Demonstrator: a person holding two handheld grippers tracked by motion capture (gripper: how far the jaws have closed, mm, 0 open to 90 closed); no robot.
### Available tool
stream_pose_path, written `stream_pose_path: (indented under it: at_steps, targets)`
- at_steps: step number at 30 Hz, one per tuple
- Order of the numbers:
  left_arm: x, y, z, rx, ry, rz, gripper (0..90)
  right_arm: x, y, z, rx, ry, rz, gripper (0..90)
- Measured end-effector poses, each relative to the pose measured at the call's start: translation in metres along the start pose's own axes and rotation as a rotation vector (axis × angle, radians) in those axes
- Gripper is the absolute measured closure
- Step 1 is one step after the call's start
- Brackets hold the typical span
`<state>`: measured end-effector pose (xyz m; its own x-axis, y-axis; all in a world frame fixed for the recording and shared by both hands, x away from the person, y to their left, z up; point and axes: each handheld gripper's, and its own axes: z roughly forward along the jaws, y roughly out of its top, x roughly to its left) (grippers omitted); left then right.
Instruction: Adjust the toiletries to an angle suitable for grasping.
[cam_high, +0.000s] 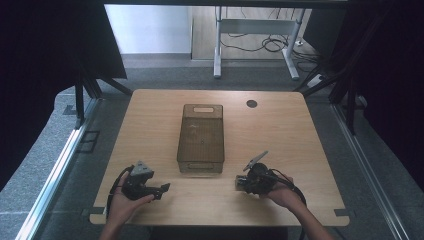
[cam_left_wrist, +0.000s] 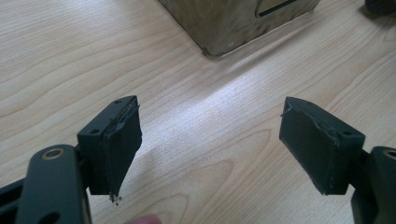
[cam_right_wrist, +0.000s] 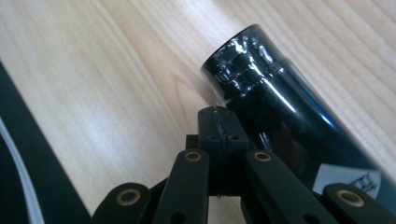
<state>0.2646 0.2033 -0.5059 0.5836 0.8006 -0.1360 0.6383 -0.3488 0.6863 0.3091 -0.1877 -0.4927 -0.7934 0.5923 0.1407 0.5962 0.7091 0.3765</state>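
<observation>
I have the left gripper (cam_high: 162, 190) resting at the near left of the wooden table (cam_high: 290, 130), jaws spread wide with only bare tabletop between them. My right gripper (cam_high: 239, 183) lies at the near right, jaws pressed flat together and holding nothing. In the right gripper view, a glossy black bottle (cam_right_wrist: 261, 107) lies on its side just beside the closed jaws, apparently touching them. A translucent brown bin (cam_high: 201, 138) stands mid-table between both grippers, slightly beyond them. A dark round grommet hole (cam_high: 251, 103) sits near the far edge.
</observation>
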Motion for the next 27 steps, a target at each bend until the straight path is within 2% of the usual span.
stream_pose_path:
  at_steps: [17, 27]
  targets:
    - [0.001, -0.001, 0.001, 0.005, 0.002, 0.001, 21.2, -0.024, 0.015, 0.006, -0.076, -0.018, 0.086, 89.8]
    - [0.001, -0.001, 0.002, 0.007, 0.003, -0.001, 21.2, -0.026, 0.017, 0.006, -0.091, -0.022, 0.092, 89.7]
